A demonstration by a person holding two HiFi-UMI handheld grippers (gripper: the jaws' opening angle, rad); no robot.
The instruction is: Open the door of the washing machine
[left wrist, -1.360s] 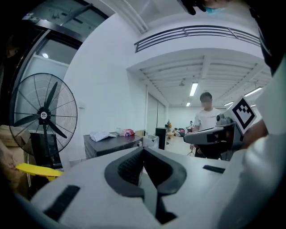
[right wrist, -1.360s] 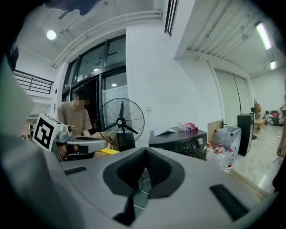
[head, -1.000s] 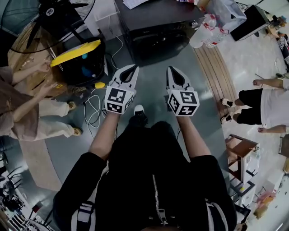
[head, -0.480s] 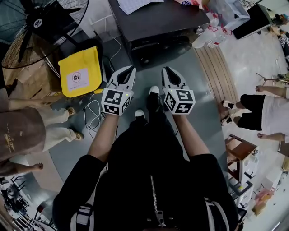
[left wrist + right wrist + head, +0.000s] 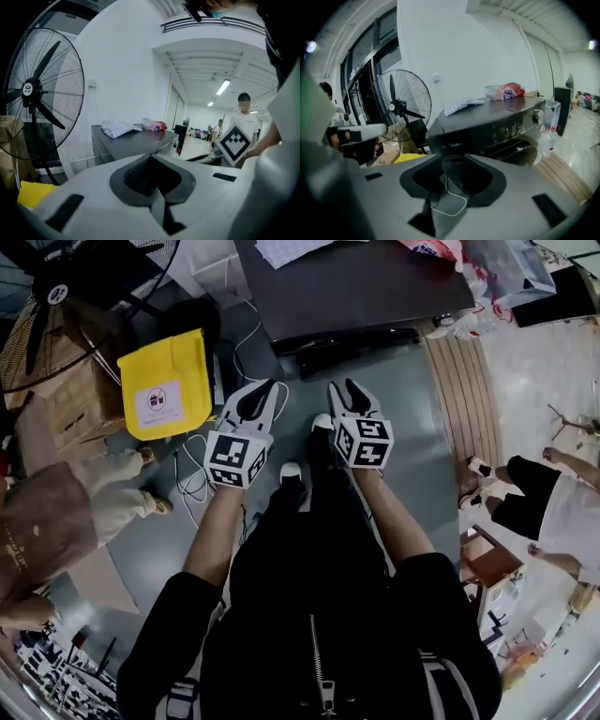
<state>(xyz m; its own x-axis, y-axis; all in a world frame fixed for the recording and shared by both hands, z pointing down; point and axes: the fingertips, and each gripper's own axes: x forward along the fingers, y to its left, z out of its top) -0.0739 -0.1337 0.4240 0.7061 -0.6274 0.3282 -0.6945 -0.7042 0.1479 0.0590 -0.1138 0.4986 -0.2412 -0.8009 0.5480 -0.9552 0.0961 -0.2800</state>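
Facing the dark grey washing machine (image 5: pixel 487 124), I find its round door (image 5: pixel 515 143) ahead-right of my right gripper (image 5: pixel 343 390). Its empty jaws have just been opening, half apart

My head camera looks steeply down from above. The cameras on my left tool (image 5: pixel 261 388) and right tool (image 5: pixel 344 386) look forward from low down. All three share the washing machine (image 5: pixel 356 287) and fan (image 5: pixel 56 296).

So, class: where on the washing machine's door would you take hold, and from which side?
Probably the rim of the round door on the washing machine's front, approached head-on since it faces outward. No handle shows, so which edge is unclear.
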